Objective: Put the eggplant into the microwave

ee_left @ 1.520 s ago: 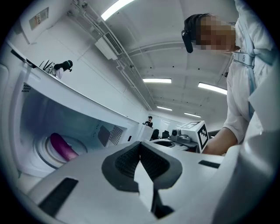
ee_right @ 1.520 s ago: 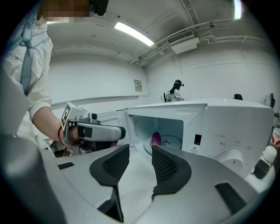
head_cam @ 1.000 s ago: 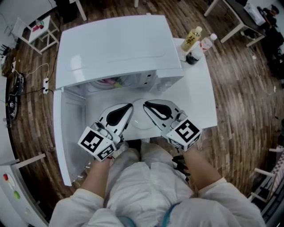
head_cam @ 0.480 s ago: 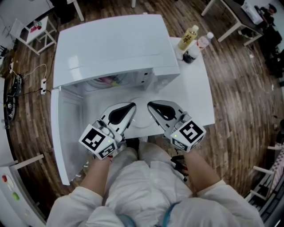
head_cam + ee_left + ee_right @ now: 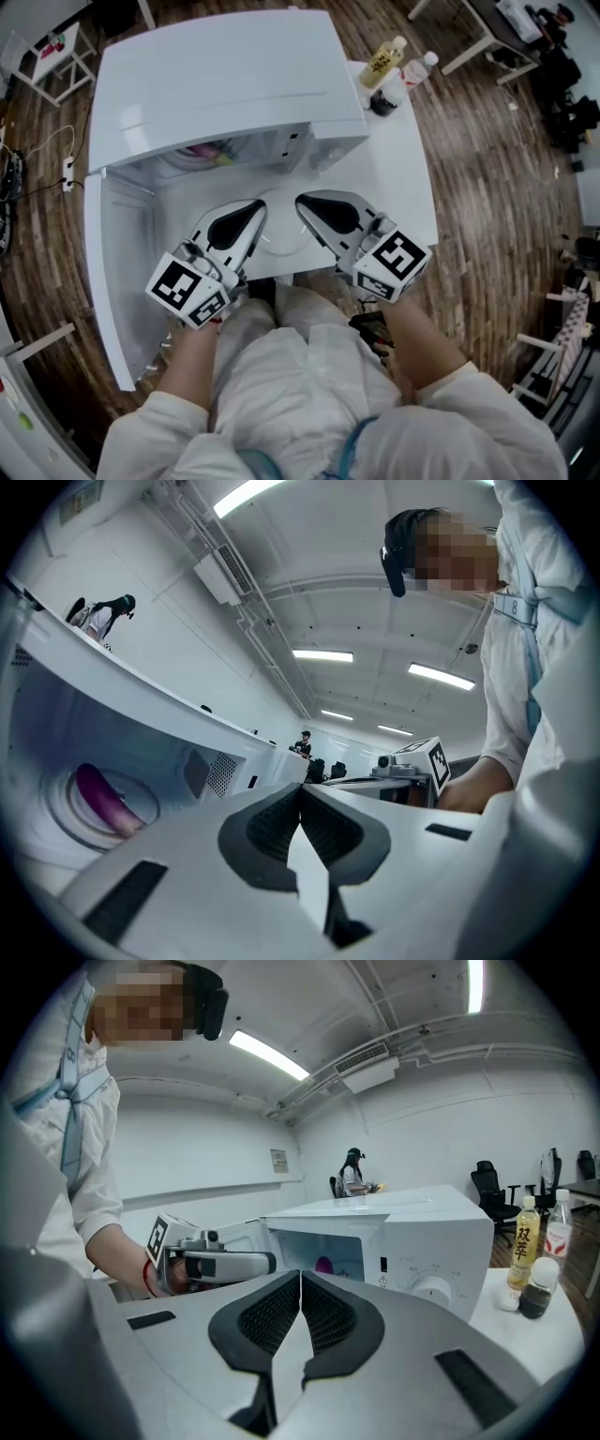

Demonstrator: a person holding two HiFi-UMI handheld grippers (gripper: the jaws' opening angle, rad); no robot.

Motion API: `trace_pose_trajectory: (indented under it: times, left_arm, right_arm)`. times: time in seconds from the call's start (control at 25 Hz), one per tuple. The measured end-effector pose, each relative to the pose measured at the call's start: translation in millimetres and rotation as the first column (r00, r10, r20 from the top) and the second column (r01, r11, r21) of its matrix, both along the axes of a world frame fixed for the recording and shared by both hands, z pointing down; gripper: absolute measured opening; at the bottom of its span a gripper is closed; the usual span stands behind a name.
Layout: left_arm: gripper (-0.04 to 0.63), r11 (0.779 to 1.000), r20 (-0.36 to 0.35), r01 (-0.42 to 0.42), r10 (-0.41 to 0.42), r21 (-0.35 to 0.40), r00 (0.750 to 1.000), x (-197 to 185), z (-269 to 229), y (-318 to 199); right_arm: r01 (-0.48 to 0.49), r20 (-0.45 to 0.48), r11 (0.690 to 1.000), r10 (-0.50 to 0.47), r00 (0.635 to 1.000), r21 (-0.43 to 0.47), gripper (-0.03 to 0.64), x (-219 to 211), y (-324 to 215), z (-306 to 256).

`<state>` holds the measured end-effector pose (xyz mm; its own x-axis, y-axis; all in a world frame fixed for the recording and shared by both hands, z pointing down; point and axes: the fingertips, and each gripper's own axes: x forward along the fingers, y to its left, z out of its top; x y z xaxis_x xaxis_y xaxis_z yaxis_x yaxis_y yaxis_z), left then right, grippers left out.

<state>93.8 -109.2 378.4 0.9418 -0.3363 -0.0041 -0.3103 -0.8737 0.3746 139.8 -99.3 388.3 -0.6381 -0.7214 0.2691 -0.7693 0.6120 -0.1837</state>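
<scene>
The purple eggplant [image 5: 103, 799] lies on the turntable inside the white microwave [image 5: 225, 84], whose door [image 5: 112, 262] hangs open to the left. In the head view only a bit of the eggplant [image 5: 202, 150] shows in the opening, and in the right gripper view the eggplant [image 5: 323, 1265] is a small purple spot in the cavity. My left gripper [image 5: 258, 208] and right gripper [image 5: 305, 202] hover side by side in front of the opening, above the table. Both are shut with nothing between the pads, as the left gripper [image 5: 300, 794] and right gripper [image 5: 300, 1279] show close up.
A white plate [image 5: 281, 239] sits on the table under the grippers. At the table's far right corner stand a yellow-labelled bottle [image 5: 382, 61], a clear bottle [image 5: 412, 67] and a dark jar [image 5: 382, 101]. The control panel with its dial [image 5: 433, 1288] faces me.
The head camera has shifted, so the microwave sits higher and further left in the picture. Both grippers stay in front of the opening, barely moved.
</scene>
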Motion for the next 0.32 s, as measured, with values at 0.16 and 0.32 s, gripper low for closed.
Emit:
trace_pose_trajectory:
  times: [0.16, 0.32]
  left_arm:
    - [0.002, 1.0, -0.014, 0.013, -0.013, -0.001, 1.0, -7.3, 2.0, -5.2]
    - [0.003, 1.0, -0.029, 0.022, -0.022, -0.009, 0.999, -16.0, 4.9, -5.0]
  right_arm:
    - [0.03, -0.015, 1.0, -0.03, 0.999, -0.007, 0.035, -8.7, -5.0, 0.0]
    - [0.056, -0.02, 0.998, -0.056, 0.998, -0.018, 0.035, -23.1, -4.3, 1.6]
